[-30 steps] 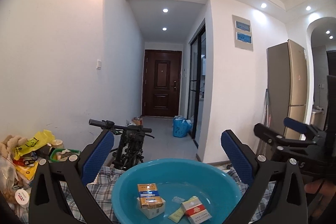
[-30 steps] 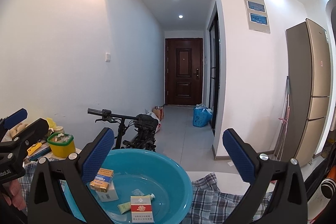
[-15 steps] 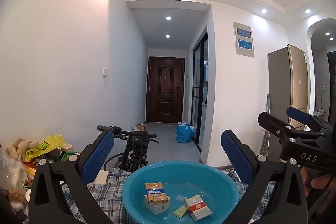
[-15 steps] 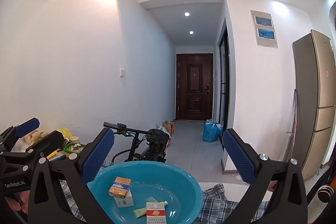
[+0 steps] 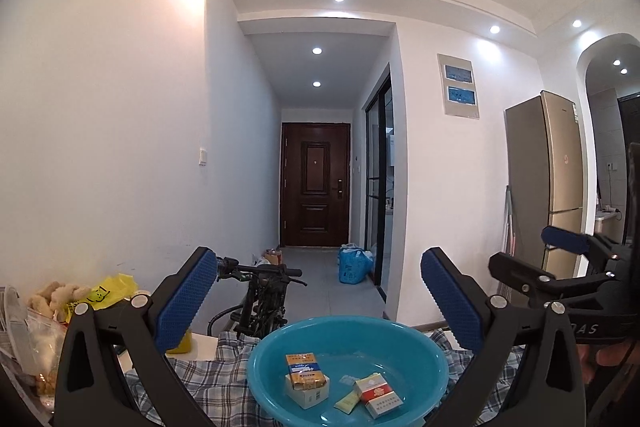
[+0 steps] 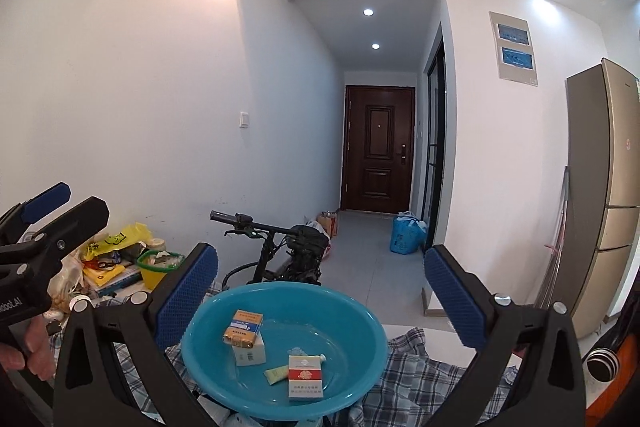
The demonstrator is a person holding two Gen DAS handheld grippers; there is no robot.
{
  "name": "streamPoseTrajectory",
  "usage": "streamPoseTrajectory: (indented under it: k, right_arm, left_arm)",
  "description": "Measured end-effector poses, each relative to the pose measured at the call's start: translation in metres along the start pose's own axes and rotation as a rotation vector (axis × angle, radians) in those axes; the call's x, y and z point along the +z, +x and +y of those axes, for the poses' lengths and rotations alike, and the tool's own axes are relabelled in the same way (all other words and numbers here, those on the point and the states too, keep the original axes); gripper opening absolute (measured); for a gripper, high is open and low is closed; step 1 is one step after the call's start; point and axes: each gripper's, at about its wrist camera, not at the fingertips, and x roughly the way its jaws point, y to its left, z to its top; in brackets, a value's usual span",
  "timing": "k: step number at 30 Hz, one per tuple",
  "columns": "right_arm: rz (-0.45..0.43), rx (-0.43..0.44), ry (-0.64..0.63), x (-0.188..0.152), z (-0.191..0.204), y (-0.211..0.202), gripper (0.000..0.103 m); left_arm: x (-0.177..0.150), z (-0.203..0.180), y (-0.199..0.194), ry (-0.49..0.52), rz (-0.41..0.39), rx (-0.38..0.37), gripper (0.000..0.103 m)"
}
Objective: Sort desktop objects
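Observation:
A teal basin (image 5: 400, 330) (image 6: 360, 311) stands on a checked cloth. It holds an orange-and-blue box (image 5: 302, 371) (image 6: 244, 325) lying on a white box (image 5: 310, 395) (image 6: 250, 350), a red-and-white pack (image 5: 378, 395) (image 6: 305, 381) and a small yellow-green tube (image 5: 347, 402) (image 6: 276, 375). My left gripper (image 5: 316, 279) hovers open above the basin's near side, nothing between its blue pads. My right gripper (image 6: 320, 267) is likewise open and empty over the basin. Each gripper shows at the edge of the other's view: right gripper (image 5: 528, 251), left gripper (image 6: 68, 205).
Left of the basin lie a yellow bin with a green rim (image 6: 158, 267), a yellow bag (image 6: 112, 239) and assorted clutter. A bicycle (image 6: 288, 251) stands behind the table. The checked cloth (image 6: 424, 367) spreads to the right. A fridge (image 6: 612, 187) stands far right.
Both views have tilted upward and drawn back, so the basin sits lower in frame. Both grippers stayed open and empty. The basin's contents have not moved.

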Motion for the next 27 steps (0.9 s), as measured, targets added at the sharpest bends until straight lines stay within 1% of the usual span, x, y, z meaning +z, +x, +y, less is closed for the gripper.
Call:
streamPoseTrajectory:
  k: [2, 3, 7, 10, 13, 17, 21, 23, 24, 26, 27]
  right_arm:
    - [-0.034, 0.000, -0.041, 0.001, 0.006, -0.021, 0.103]
    - [-0.048, -0.001, -0.060, 0.002, 0.009, -0.031, 0.103]
    - [-0.076, -0.008, -0.090, 0.001, 0.015, -0.063, 0.103]
    - [-0.092, -0.036, -0.106, 0.002, 0.019, -0.082, 0.103]
    - [-0.110, -0.042, -0.093, 0.004, 0.022, -0.101, 0.103]
    - [-0.129, -0.021, -0.039, 0.004, 0.026, -0.123, 0.103]
    - [-0.123, -0.018, -0.019, -0.007, 0.033, -0.142, 0.103]
    - [-0.108, -0.023, -0.018, -0.016, 0.034, -0.152, 0.103]
    - [-0.095, -0.028, -0.012, -0.022, 0.034, -0.156, 0.103]
    - [-0.068, -0.035, 0.006, -0.034, 0.030, -0.165, 0.103]
    - [-0.058, -0.039, 0.018, -0.040, 0.028, -0.169, 0.103]
  left_arm:
    - [-0.002, 0.002, -0.010, -0.003, -0.013, 0.025, 0.103]
    - [-0.003, 0.003, -0.015, -0.012, -0.016, 0.025, 0.103]
    - [-0.003, 0.008, -0.036, -0.040, -0.030, 0.007, 0.103]
    - [0.003, 0.009, -0.049, -0.041, -0.021, -0.012, 0.103]
    - [0.010, 0.008, -0.068, -0.046, -0.031, -0.026, 0.103]
    - [0.015, 0.007, -0.097, -0.051, -0.064, -0.022, 0.103]
    - [0.011, 0.006, -0.121, -0.065, -0.050, -0.030, 0.103]
    - [0.005, 0.003, -0.141, -0.058, -0.023, 0.010, 0.103]
    - [0.001, 0.000, -0.154, -0.052, -0.032, 0.002, 0.103]
    - [-0.008, -0.005, -0.180, -0.038, -0.071, -0.050, 0.103]
    - [-0.012, -0.007, -0.188, -0.037, -0.078, -0.055, 0.103]
